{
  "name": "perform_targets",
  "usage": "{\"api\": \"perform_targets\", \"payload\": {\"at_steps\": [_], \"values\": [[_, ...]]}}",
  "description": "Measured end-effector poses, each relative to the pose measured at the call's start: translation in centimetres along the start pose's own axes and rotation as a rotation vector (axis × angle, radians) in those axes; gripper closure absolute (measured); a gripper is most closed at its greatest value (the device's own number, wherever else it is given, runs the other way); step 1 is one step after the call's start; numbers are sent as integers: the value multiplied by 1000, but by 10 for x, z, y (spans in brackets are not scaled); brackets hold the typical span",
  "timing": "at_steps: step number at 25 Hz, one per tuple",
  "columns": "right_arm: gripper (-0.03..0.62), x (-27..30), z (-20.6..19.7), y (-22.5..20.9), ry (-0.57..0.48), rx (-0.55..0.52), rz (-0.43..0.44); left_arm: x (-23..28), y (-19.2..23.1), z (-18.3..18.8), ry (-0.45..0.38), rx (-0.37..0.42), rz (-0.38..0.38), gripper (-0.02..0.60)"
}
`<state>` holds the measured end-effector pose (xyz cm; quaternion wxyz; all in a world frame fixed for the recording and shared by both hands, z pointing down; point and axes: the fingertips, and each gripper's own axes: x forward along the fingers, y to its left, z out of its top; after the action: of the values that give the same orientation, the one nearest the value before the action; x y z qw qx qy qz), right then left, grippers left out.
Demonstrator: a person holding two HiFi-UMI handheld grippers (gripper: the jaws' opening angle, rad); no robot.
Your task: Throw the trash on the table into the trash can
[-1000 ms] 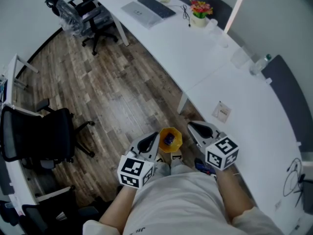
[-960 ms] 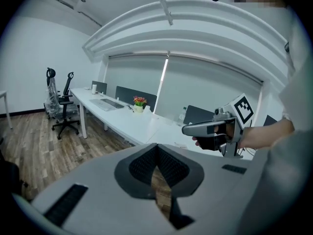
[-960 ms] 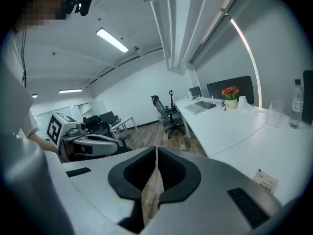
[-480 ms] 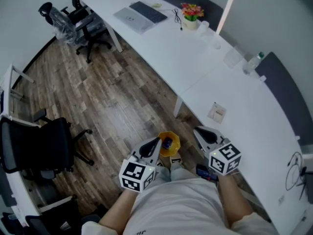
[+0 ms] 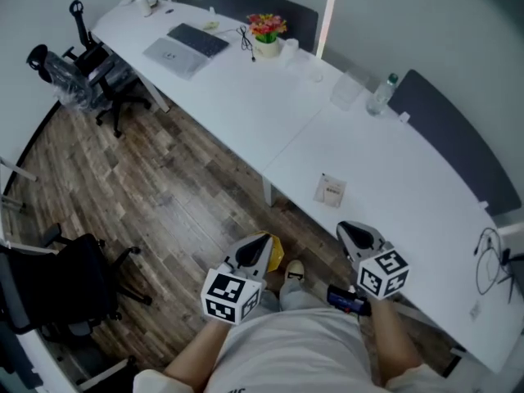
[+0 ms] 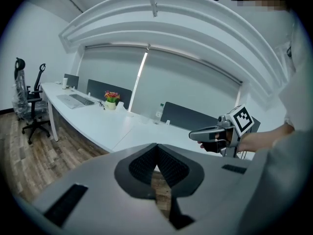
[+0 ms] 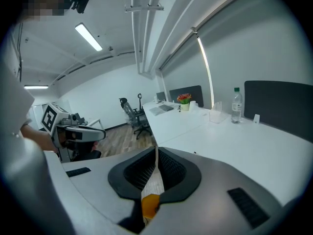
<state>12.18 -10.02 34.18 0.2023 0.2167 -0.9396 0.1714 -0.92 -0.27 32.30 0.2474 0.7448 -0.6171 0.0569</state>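
My left claw (image 5: 252, 250) and right claw (image 5: 358, 237), both pressed together and empty, face the table (image 5: 393, 178). Next, I judge, one must spread over the paper scrap (image 5: 331, 191) lying on the table.

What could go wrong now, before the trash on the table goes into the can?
The packet lies flat on the table; the shut jaws of the right gripper may just push it. The yellow trash can is small and half hidden behind the left gripper: a drop may miss.
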Motion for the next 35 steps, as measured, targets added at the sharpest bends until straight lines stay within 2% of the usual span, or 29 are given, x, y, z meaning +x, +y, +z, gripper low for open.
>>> {"api": "perform_targets", "payload": {"at_steps": [10,15,20,21,24,27,35], "values": [[553,4,-2,-50,18,6,-28,49,-14,12,29,-1,-22,580],[553,25,-10,-74,81,-64,-69,65,-9,16,27,-4,-10,580],[548,47,-22,-94,131,-106,-66,82,-3,12,33,-11,1,580],[535,52,-26,-96,146,-115,-61,85,-1,10,37,-17,1,580],[436,69,-38,-104,187,-128,-44,94,3,5,50,-30,4,580],[376,86,-51,-114,233,-134,-38,102,7,1,62,-36,9,580],[290,121,-81,-137,371,-162,-27,115,15,-18,110,-66,29,580]]}}
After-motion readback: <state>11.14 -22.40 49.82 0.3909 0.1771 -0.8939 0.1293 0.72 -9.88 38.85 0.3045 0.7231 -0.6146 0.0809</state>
